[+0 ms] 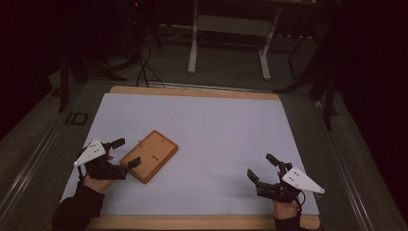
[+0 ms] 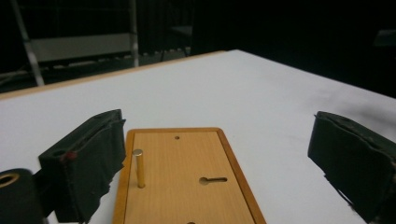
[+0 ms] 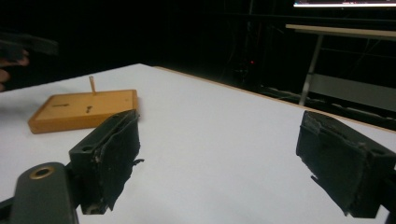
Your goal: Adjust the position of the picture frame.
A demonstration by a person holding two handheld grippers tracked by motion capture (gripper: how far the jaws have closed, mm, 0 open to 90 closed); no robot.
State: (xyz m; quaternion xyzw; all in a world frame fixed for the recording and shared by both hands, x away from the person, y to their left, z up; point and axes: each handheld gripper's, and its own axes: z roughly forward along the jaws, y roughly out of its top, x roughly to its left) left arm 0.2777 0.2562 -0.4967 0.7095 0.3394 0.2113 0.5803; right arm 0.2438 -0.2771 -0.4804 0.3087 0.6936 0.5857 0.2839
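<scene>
Black padded jaws of the left gripper (image 2: 219, 158) are standing closest, spread wide in the left gripper view, gripping nothing. Between them the near end of a wooden board (image 2: 187, 177) is lying flat on the white table (image 2: 261, 93). One jaw is sitting just beside the board's edge; whether it is touching, cannot tell. A thin brass peg (image 2: 138, 168) is standing upright near that edge, with a keyhole slot (image 2: 212, 179) further across and a small hole at the far end.

From the high view, the left gripper (image 1: 126, 153) is pointing at the board (image 1: 153, 153), which is lying skewed on the left half of the table, jaws straddling its near corner.

The right gripper (image 1: 262, 166) is sitting well apart, near the table's front right. Its jaws are also gaping wide, holding nothing. In the right gripper view the board (image 3: 84, 109) is showing far off with the peg (image 3: 92, 85) upright.
</scene>
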